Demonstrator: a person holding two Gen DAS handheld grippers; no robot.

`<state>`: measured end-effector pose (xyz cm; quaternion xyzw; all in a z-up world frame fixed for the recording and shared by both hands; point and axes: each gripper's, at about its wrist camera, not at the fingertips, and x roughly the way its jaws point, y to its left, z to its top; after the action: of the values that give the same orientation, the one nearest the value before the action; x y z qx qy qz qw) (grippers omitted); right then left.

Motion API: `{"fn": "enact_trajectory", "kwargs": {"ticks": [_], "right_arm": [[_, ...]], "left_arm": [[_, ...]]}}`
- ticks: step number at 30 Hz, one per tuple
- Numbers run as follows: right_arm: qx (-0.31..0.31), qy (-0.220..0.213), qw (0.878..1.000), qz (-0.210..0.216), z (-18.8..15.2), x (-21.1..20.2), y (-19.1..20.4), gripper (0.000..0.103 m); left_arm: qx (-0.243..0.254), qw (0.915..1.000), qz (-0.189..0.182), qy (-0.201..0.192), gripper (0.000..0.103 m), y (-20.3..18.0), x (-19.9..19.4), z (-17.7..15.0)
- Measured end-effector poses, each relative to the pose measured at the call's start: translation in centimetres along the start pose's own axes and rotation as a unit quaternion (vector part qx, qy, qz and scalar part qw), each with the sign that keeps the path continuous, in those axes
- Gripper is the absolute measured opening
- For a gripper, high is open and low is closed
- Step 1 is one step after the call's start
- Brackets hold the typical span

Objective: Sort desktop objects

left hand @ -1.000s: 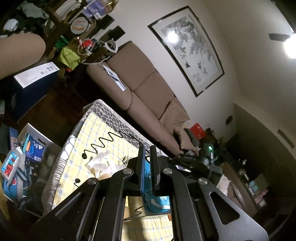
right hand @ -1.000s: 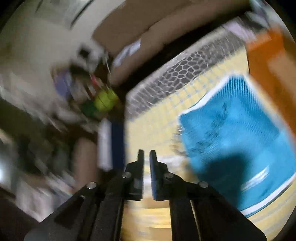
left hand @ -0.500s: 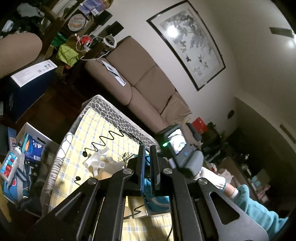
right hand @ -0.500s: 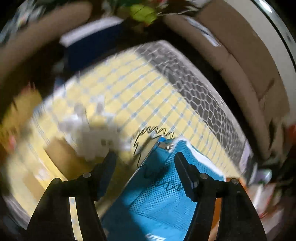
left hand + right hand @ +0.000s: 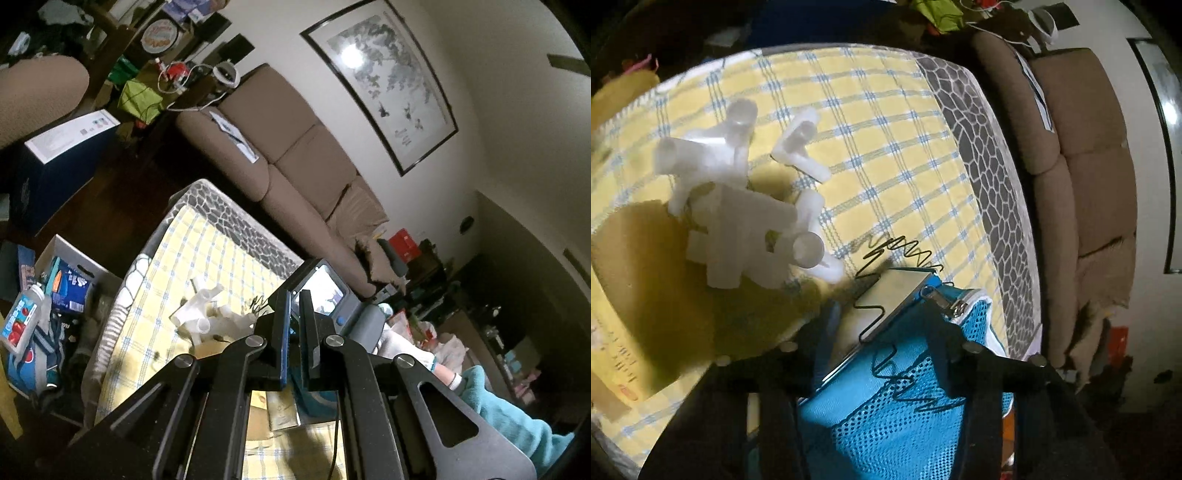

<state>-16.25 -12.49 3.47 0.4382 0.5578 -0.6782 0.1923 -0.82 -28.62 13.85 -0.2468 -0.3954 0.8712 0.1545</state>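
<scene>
One blue mesh pouch (image 5: 886, 417) and one black spring (image 5: 886, 291) lie right of a white connector heap (image 5: 738, 206), count unclear. The right gripper (image 5: 879, 343), jaws just closing, straddles the pouch's edge; the left gripper (image 5: 291, 328) is closed, empty. No writing is legible.

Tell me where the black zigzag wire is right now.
In the right wrist view, the black zigzag wire lies lower centre across the blue mesh pouch, right of the white pipe fittings.

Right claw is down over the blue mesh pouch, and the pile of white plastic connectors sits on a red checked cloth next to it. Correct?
Not quite: the cloth is yellow with blue check lines, not red, as the right wrist view shows. The rest holds: the right claw is down over the blue mesh pouch, and the white plastic connectors are piled on the cloth beside it.
</scene>
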Motion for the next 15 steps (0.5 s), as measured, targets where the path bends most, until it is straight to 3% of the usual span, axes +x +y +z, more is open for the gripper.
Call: {"fn": "enact_trajectory", "kwargs": {"ticks": [3,7,11,15], "right_arm": [[-0.003,0.003,1.000,-0.006,0.0,0.3,0.0,0.030],[0.014,-0.010,1.000,0.001,0.1,-0.6,-0.8,0.015],[0.052,-0.036,0.998,-0.003,-0.6,-2.4,-2.7,0.015],[0.095,-0.069,0.993,-0.004,-1.6,-4.7,-5.1,0.015]], "left_arm": [[0.003,0.9995,0.013,0.029,0.004,0.3,0.9,-0.1],[0.012,0.9967,0.042,0.068,0.005,0.6,2.5,-0.8],[0.050,0.9921,0.054,0.102,0.028,-0.8,4.0,-2.2],[0.086,0.9850,0.059,0.137,0.030,-2.6,5.8,-4.0]]}}
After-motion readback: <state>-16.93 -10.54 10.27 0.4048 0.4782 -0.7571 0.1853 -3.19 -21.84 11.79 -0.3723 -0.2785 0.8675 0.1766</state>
